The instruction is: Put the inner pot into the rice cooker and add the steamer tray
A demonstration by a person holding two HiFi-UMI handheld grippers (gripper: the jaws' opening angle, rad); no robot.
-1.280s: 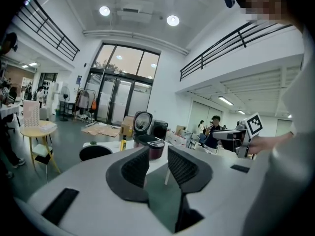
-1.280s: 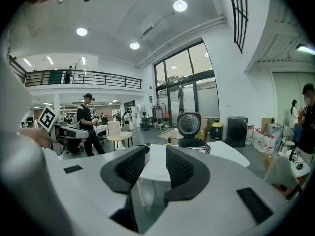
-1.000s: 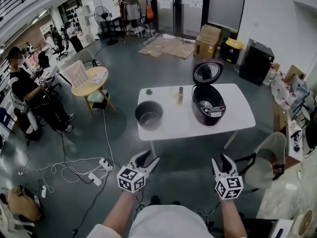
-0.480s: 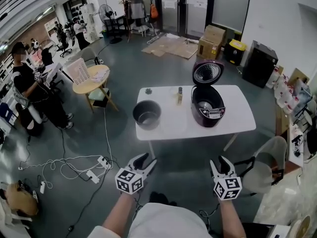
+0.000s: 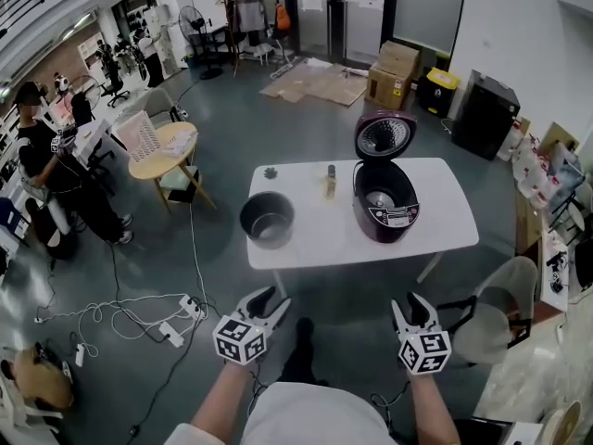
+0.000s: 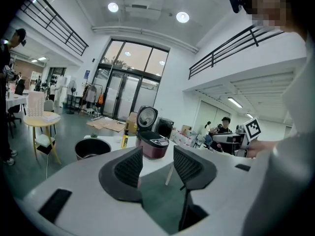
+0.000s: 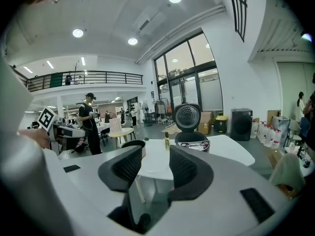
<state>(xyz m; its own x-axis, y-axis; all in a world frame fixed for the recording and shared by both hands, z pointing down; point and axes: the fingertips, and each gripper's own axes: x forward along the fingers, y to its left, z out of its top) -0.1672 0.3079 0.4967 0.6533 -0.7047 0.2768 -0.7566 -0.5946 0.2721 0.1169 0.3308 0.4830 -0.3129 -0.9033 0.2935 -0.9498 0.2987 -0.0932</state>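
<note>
The left hand-held gripper (image 5: 269, 297) and the right hand-held gripper (image 5: 413, 301) both have jaws apart and empty, short of the tabletop (image 5: 315, 244). The inner pot (image 5: 267, 219) sits ahead of the left one. The rice cooker (image 5: 384, 207), lid up, sits ahead of the right one. A small bottle (image 5: 330, 181) stands farther back between pot and cooker.

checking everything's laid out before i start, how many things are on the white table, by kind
inner pot: 1
rice cooker, lid up: 1
small bottle: 1
small dark item, too small to identify: 1
total: 4
</note>
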